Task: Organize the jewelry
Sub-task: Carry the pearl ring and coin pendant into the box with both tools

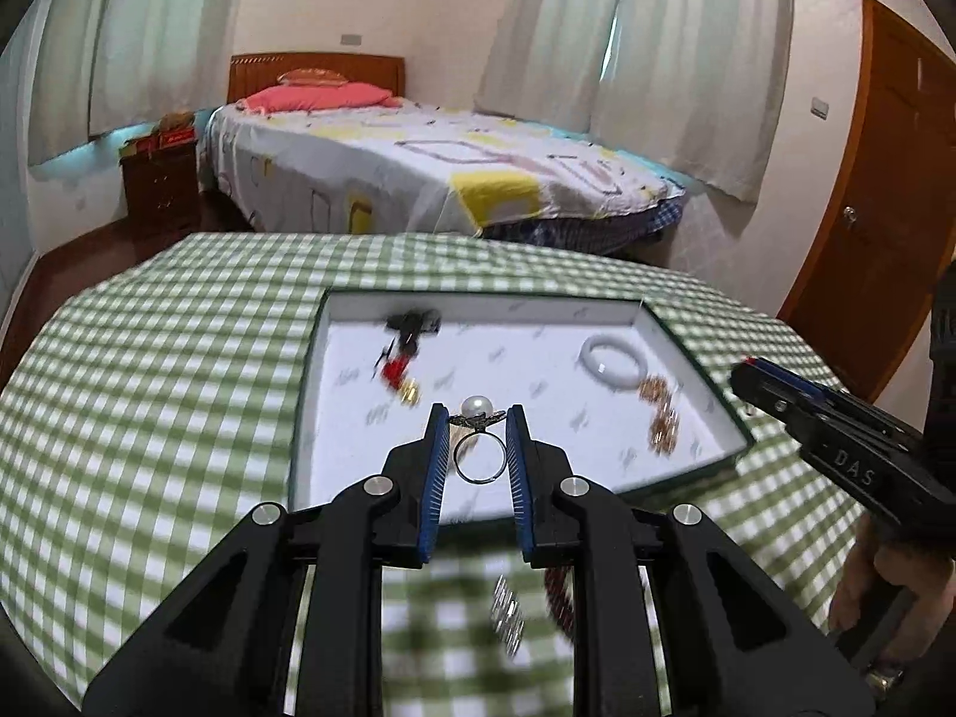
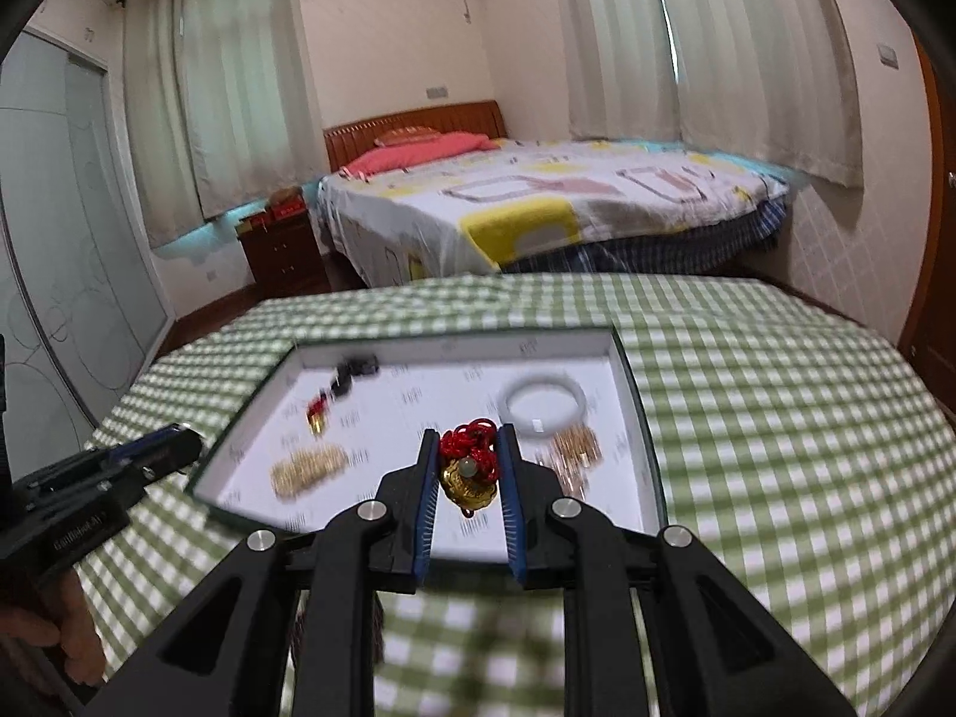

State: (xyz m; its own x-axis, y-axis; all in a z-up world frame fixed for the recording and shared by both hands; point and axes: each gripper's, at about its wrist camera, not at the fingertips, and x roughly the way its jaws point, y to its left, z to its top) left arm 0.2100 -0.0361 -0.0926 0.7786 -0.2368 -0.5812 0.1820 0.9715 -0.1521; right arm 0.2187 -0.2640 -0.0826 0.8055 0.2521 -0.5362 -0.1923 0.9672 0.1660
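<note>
My left gripper (image 1: 476, 418) is shut on a silver pearl ring (image 1: 476, 445) and holds it over the near part of the white-lined jewelry tray (image 1: 687, 352). My right gripper (image 2: 469, 445) is shut on a red knotted charm with a gold pendant (image 2: 467, 466), above the tray's near edge (image 2: 648, 454). In the tray lie a white bangle (image 1: 614, 358) (image 2: 542, 406), gold chain pieces (image 1: 660, 412) (image 2: 308, 469), a red and gold piece (image 1: 399, 376) (image 2: 316, 412) and a black piece (image 1: 412, 322) (image 2: 355, 371).
The tray sits on a table with a green checked cloth (image 1: 149, 388) (image 2: 777, 418). Blurred silver and dark beaded pieces (image 1: 508, 612) lie on the cloth under the left gripper. A bed (image 1: 430, 173) stands beyond the table and a wooden door (image 1: 884, 179) at the right.
</note>
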